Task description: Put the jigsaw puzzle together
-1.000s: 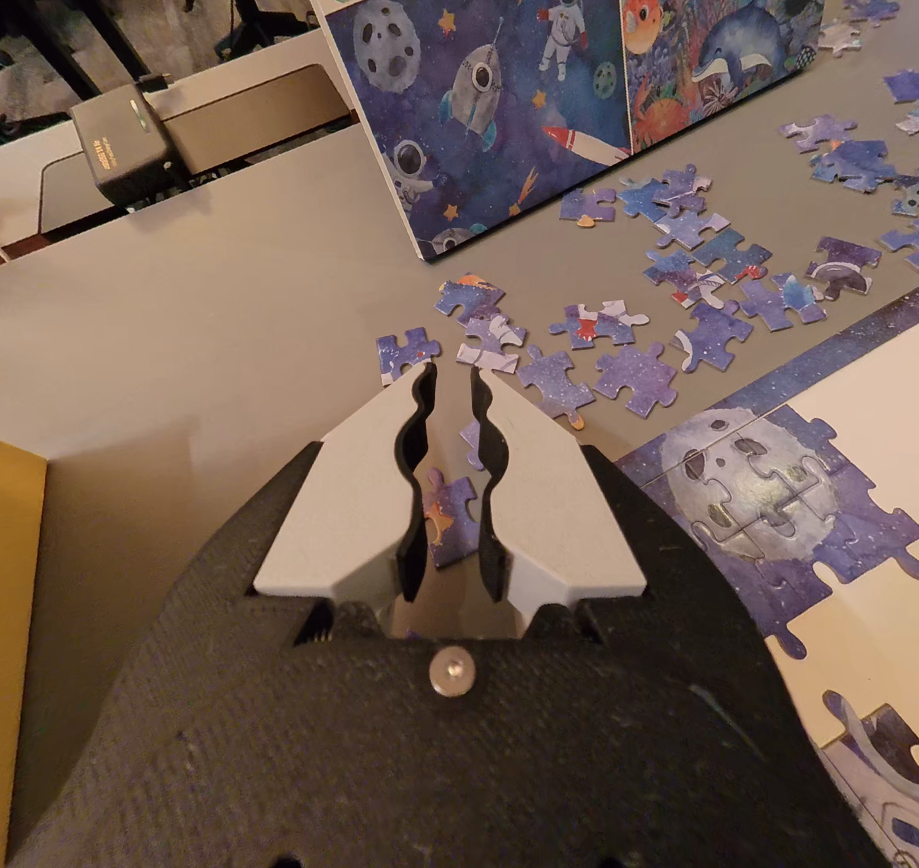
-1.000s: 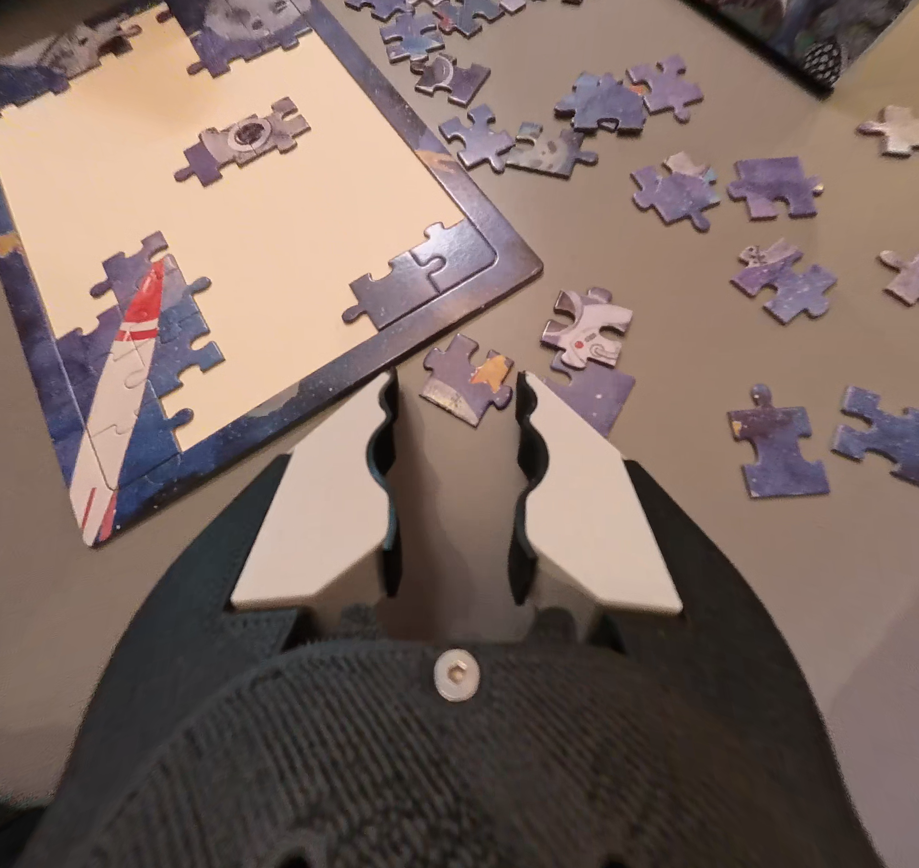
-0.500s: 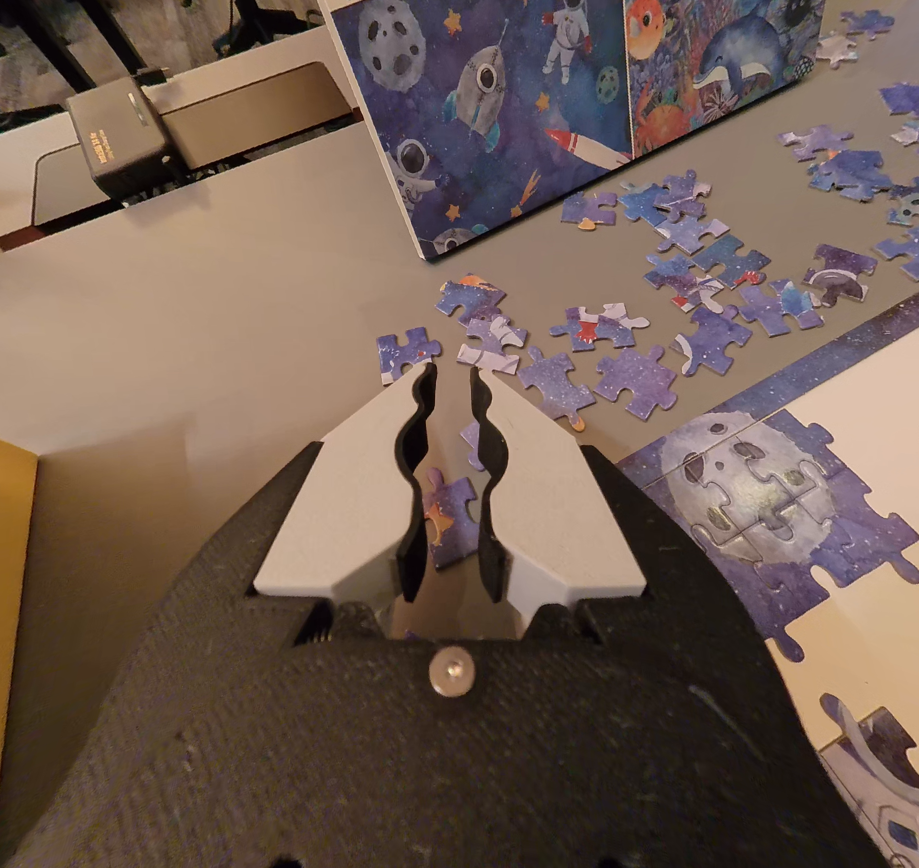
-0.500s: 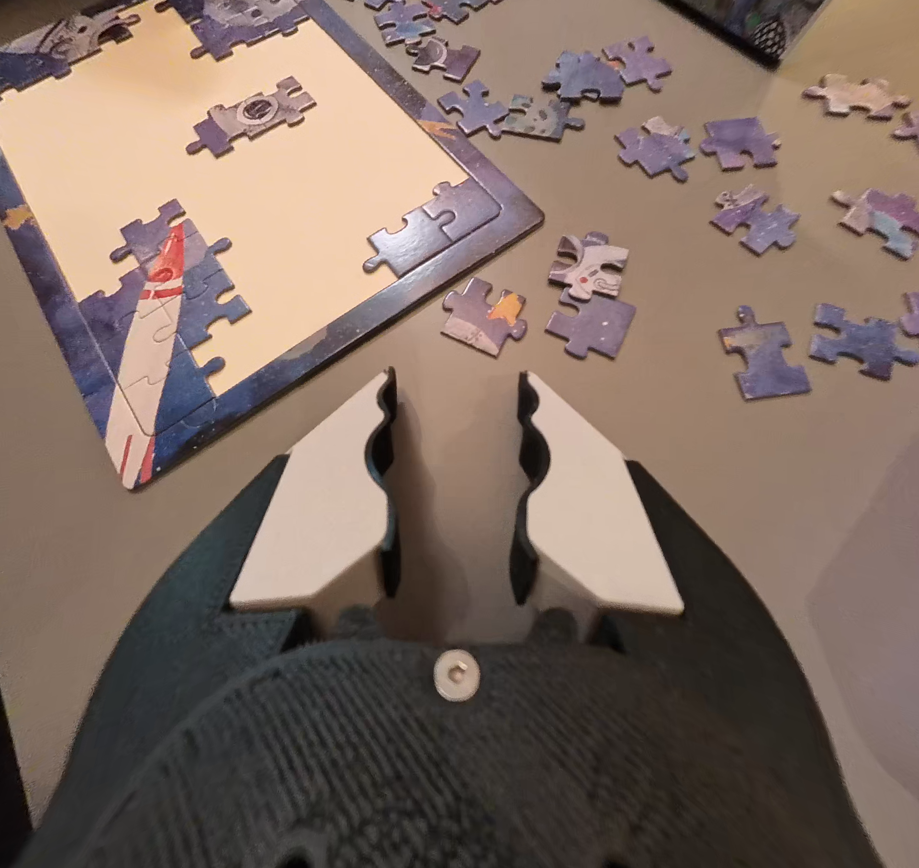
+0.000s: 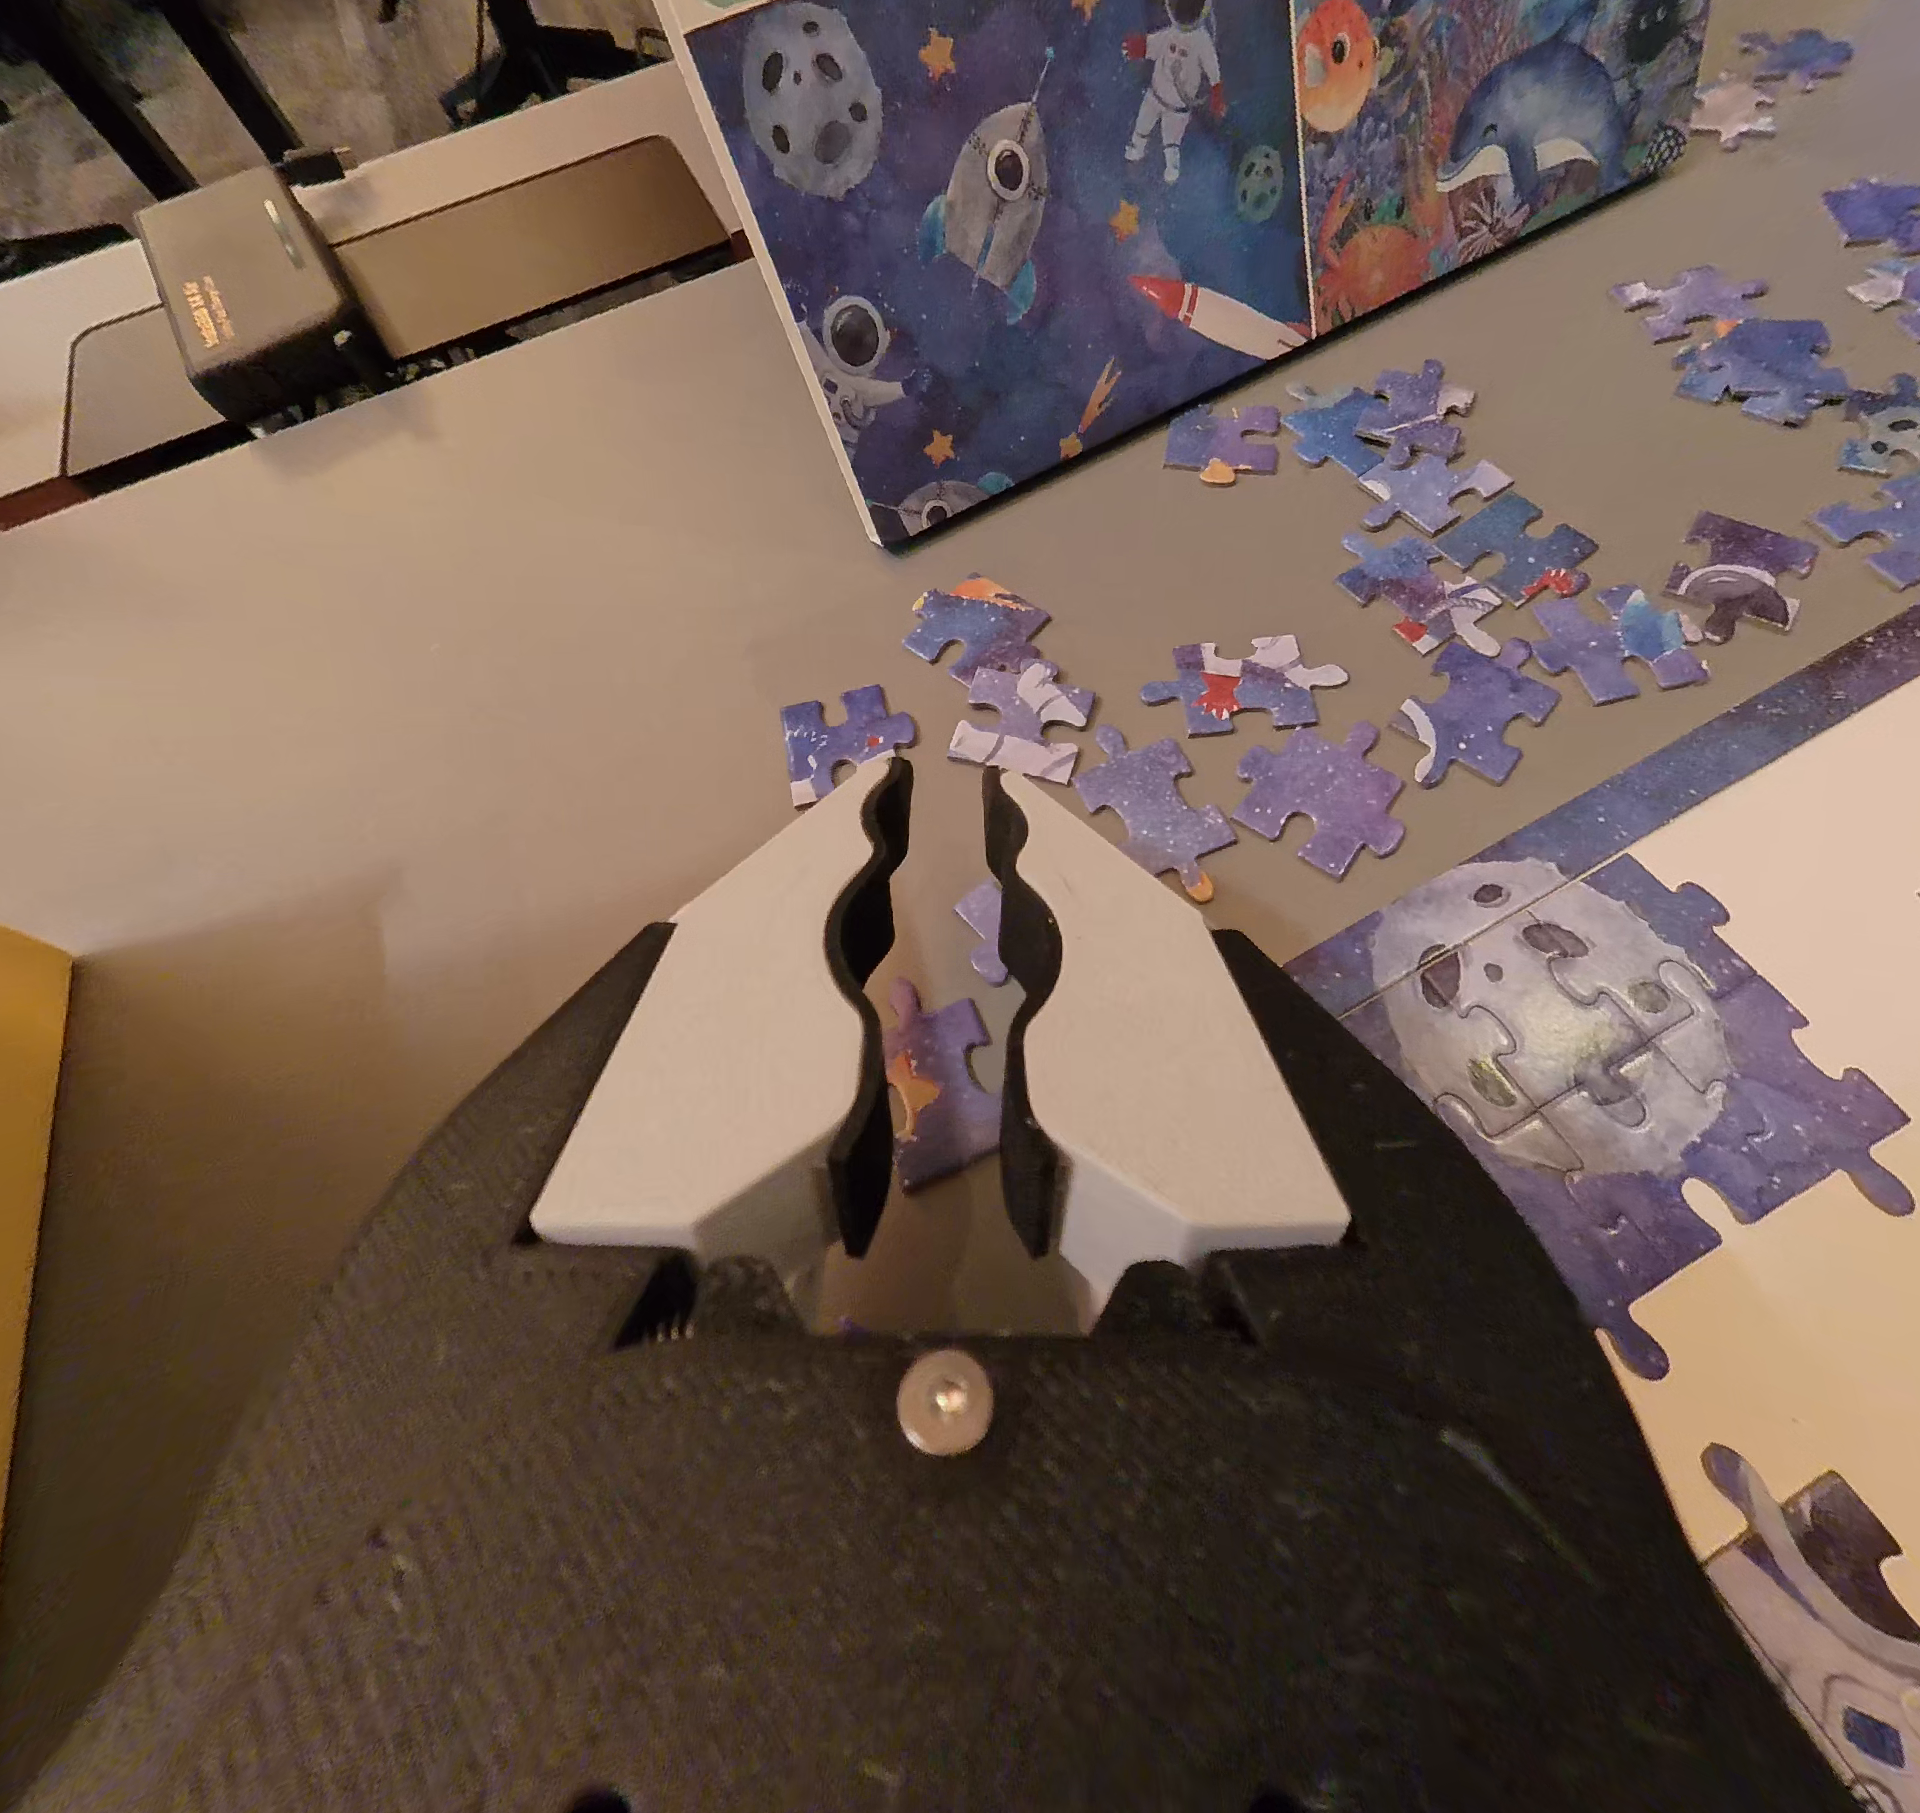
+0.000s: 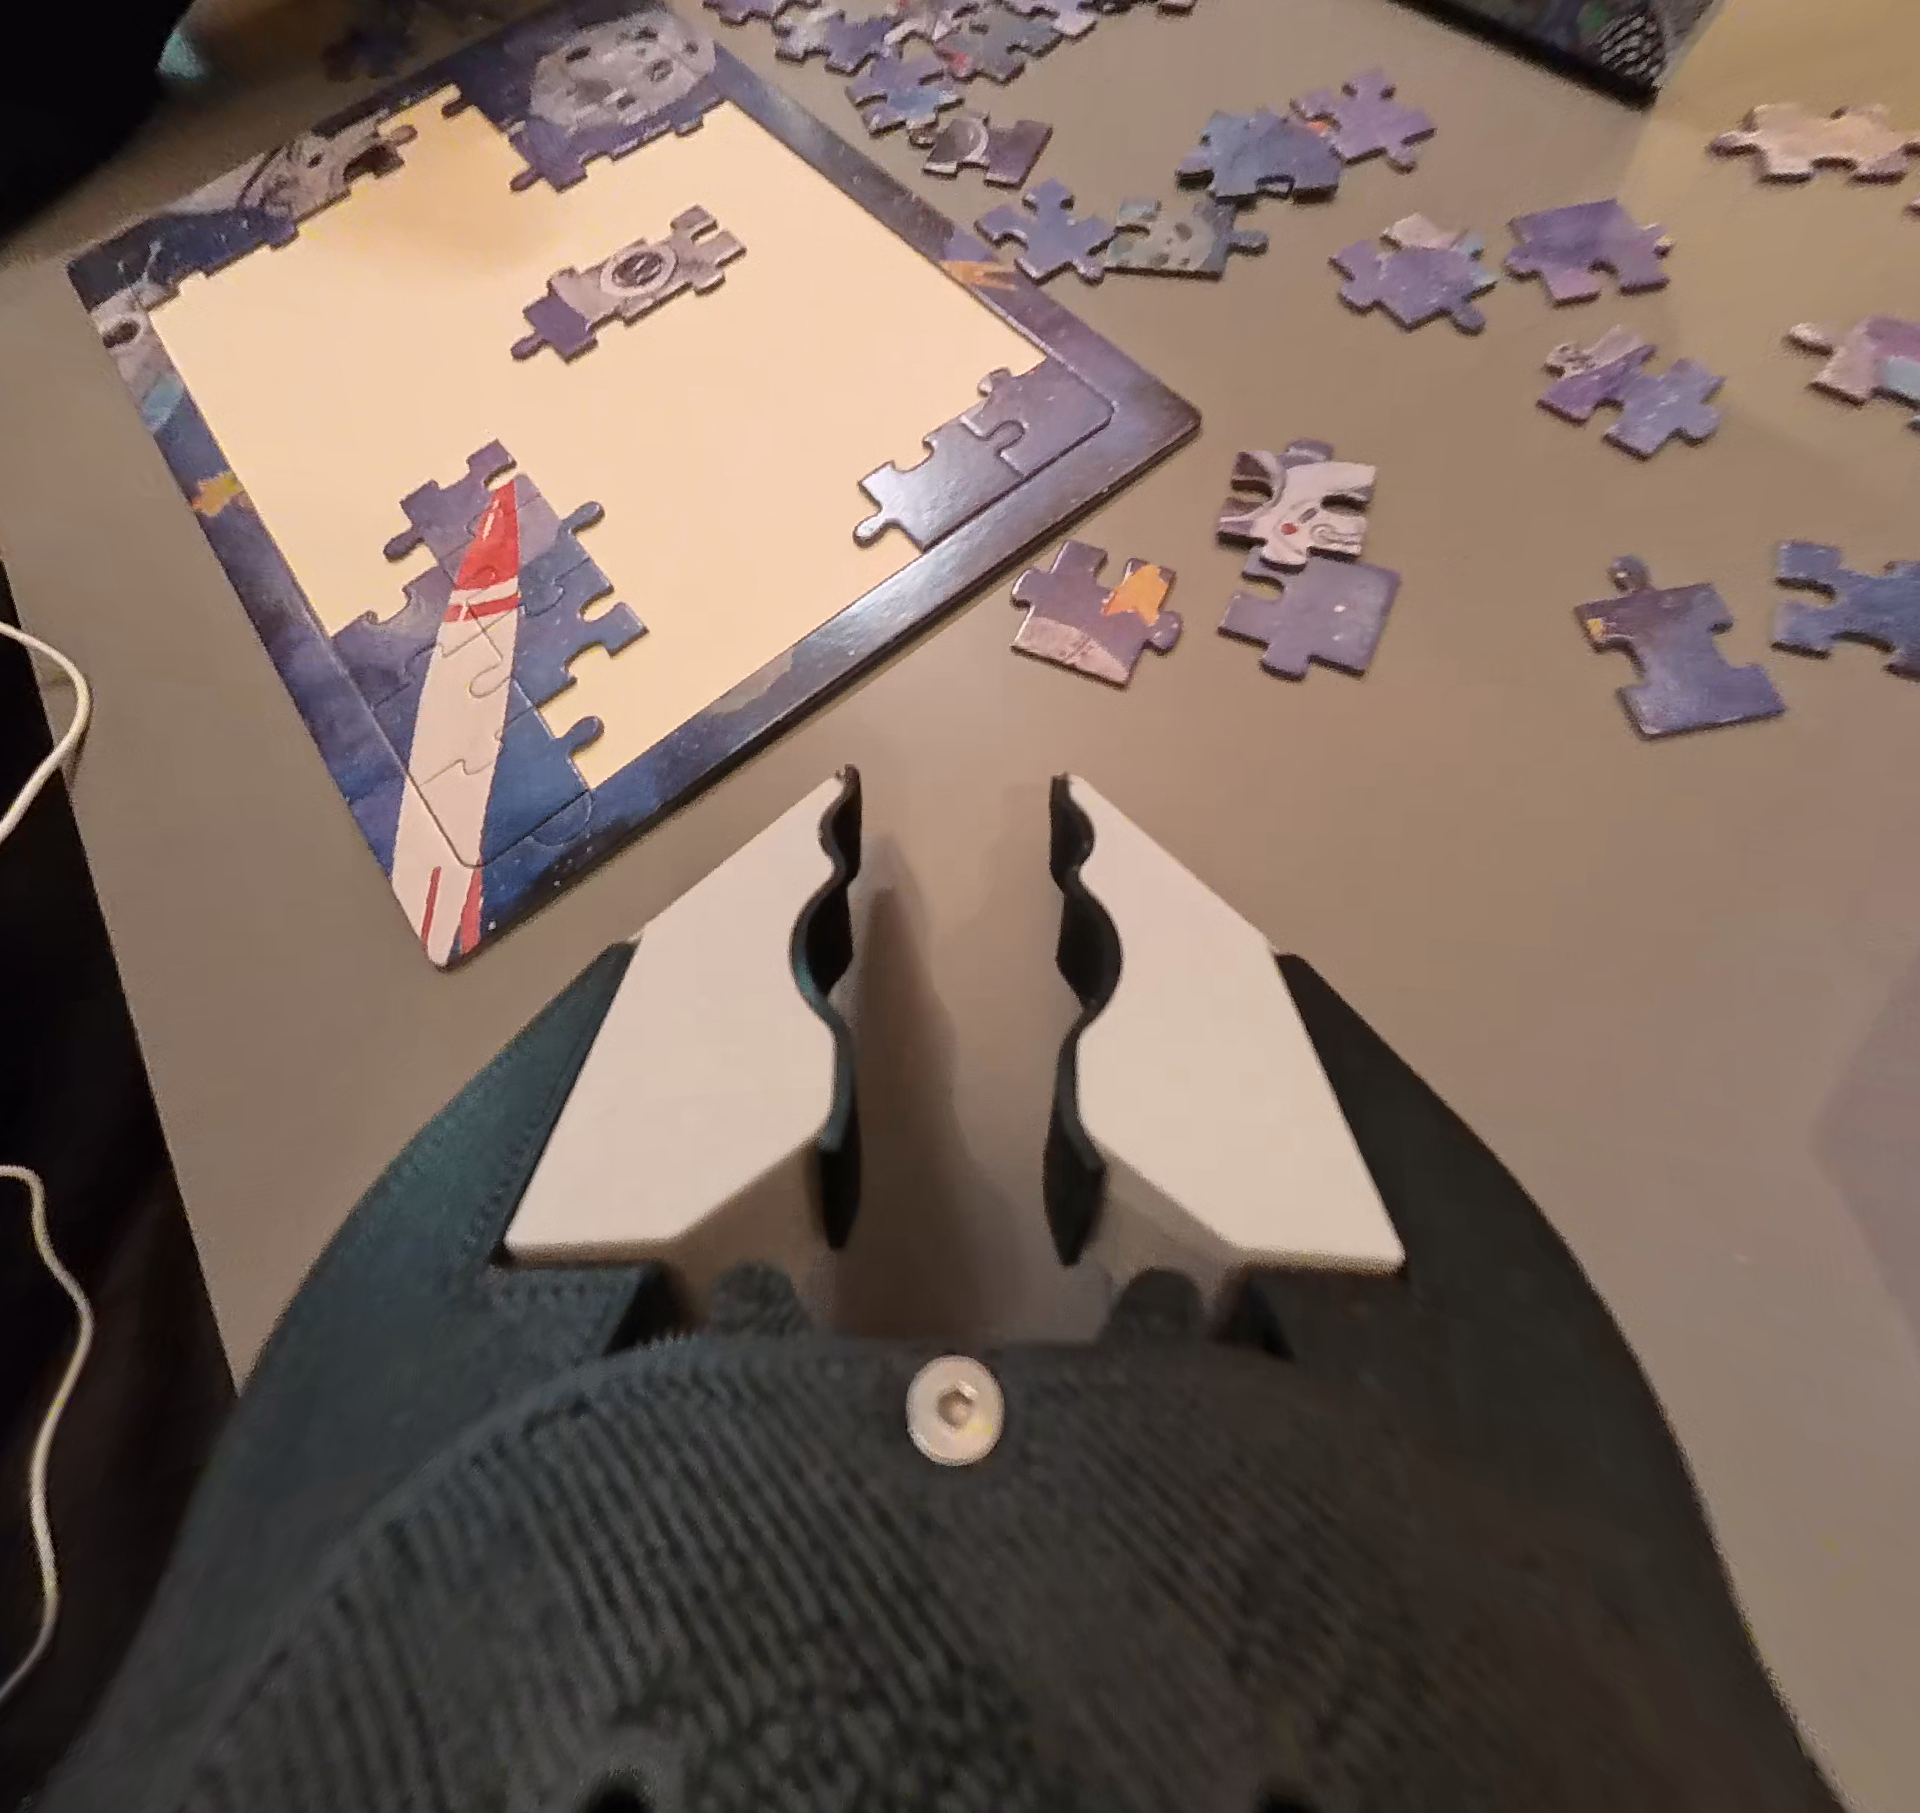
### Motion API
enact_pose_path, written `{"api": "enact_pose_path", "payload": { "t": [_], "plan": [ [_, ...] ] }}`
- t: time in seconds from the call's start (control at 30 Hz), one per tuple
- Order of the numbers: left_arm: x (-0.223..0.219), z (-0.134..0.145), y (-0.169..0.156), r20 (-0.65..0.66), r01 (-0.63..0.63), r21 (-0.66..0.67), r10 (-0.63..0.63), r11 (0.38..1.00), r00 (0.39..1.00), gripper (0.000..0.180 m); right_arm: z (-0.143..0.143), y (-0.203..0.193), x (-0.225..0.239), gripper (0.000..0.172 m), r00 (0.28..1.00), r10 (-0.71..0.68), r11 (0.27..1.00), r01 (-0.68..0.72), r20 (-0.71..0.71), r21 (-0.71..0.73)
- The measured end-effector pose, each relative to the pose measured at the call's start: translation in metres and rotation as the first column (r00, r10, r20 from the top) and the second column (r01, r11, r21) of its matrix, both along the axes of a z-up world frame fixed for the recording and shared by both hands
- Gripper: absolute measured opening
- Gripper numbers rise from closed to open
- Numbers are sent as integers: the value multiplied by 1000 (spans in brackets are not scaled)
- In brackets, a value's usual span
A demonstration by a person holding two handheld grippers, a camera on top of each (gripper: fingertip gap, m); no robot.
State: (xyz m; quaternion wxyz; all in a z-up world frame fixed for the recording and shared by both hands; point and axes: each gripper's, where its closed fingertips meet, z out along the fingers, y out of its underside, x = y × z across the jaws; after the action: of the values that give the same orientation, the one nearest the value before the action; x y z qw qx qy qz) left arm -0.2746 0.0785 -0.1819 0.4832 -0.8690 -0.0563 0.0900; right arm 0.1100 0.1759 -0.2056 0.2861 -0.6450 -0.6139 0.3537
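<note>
left gripper (image 5: 948,787) fingers nearly closed, gripping a purple puzzle piece (image 5: 935,1077) at frame centre, right gripper (image 6: 954,792) fingers parted, gripping nothing, hovering over grey surface (image 6: 1351,932) lower right of puzzle board (image 6: 883,610)

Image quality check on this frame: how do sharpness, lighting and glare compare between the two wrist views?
Left wrist view: sharp; warm dim light; the puzzle box looks bowed by the wide-angle lens. Right wrist view: softer, with blurred far loose pieces; a glare streak on the puzzle frame's dark edge; soft shadows under the right gripper.
</note>
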Motion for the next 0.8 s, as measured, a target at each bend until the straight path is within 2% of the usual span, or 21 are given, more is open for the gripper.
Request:
{"api": "enact_pose_path", "payload": {
  "t": [0.1,0.37,0.67,0.8],
  "plan": [
    [0,0,0,4,-1,1,1,1000,1000,12,3,5,-2,36,1000,-20,1000,20,-20,-6],
    [1,-1,0,1,3,-3,-3,1000,1000,12,10,23,-23,37,998,-7,996,12,-63,89],
    [2,0,1,2,8,4,-8,1000,1000,12,-13,26,-44,44,990,116,991,-121,79,64],
    [1,0,1,2,8,4,-8,1000,1000,12,-12,23,-47,46,984,162,986,-164,80,18]
  ]
}}
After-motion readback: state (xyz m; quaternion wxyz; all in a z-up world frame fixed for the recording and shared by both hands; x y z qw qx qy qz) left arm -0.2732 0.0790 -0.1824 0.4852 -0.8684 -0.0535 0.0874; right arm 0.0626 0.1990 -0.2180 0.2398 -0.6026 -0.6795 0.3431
